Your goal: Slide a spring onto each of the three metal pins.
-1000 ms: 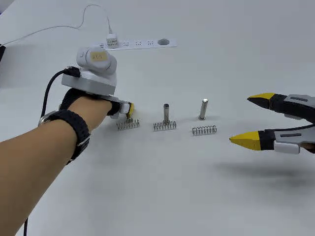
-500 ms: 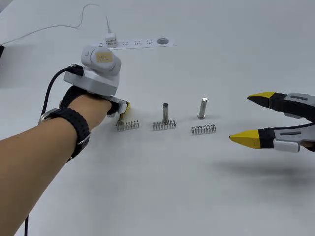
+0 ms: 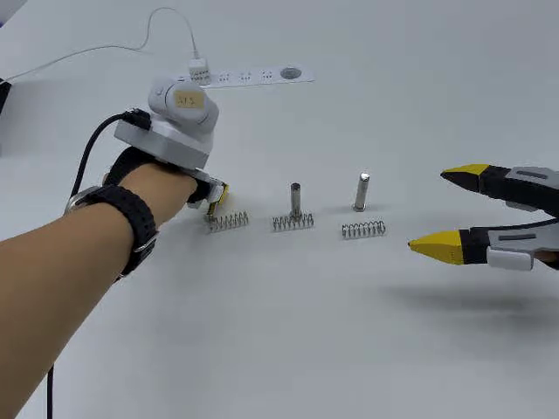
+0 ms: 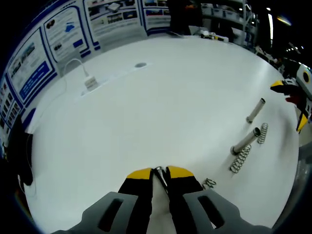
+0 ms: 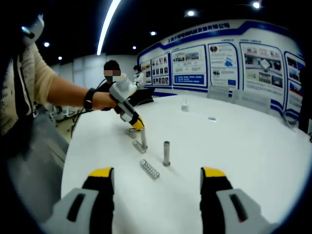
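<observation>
My left gripper (image 3: pixel 216 197) is shut on the leftmost metal pin (image 3: pixel 210 210), holding it tilted just above the white table; the pin (image 4: pixel 160 176) shows as a thin rod between the closed yellow tips. Beside it lies the left spring (image 3: pixel 228 221). The middle pin (image 3: pixel 295 199) and the right pin (image 3: pixel 362 191) stand upright, each with a spring lying in front of it: the middle spring (image 3: pixel 293 223) and the right spring (image 3: pixel 362 230). My right gripper (image 3: pixel 441 214) hovers open to the right of the row, nothing between its jaws (image 5: pixel 157 171).
A white power strip (image 3: pixel 244 77) with a plugged cable lies at the back of the table (image 3: pixel 288 332). A black cable trails from the left gripper. Posters and a person stand beyond the far edge in the right gripper view.
The left gripper has shifted slightly up and left with the pin, tipping it off vertical. The right gripper has stayed where it was.
</observation>
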Demonstrator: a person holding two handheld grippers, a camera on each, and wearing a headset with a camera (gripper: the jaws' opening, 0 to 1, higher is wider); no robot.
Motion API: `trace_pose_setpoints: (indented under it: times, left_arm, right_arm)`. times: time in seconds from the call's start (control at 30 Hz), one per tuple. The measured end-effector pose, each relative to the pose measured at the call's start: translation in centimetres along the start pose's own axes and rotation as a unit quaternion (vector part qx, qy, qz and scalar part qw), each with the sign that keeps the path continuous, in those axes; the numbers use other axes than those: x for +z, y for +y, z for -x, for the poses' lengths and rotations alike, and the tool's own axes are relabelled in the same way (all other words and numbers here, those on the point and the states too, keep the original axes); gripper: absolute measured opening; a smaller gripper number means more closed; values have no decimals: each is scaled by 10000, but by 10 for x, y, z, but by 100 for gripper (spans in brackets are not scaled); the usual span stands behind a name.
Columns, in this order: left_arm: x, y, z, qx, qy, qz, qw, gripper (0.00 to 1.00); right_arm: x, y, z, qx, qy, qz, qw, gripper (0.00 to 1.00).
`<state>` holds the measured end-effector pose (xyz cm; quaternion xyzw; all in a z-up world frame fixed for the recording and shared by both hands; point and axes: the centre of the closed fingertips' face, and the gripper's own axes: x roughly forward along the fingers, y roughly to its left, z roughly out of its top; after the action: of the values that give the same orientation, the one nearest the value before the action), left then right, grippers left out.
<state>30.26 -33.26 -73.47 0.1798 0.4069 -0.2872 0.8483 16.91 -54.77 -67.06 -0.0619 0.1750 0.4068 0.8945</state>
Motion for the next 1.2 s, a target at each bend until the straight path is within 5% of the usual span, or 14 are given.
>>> trace_pose_setpoints:
  times: [0.87, 1.03, 1.2]
  left_arm:
    - [-1, -4, 1, 61, 465, -757, 9960, 9]
    - [-1, -3, 2, 100, 357, -629, 9973, 7]
    - [3, -6, 8, -44, 114, -182, 9998, 7]
  right_arm:
    - [-1, 1, 1, 15, 15, -37, 10000, 73]
    - [0, 0, 2, -6, -6, -30, 10000, 73]
    - [2, -1, 3, -28, -20, -34, 10000, 73]
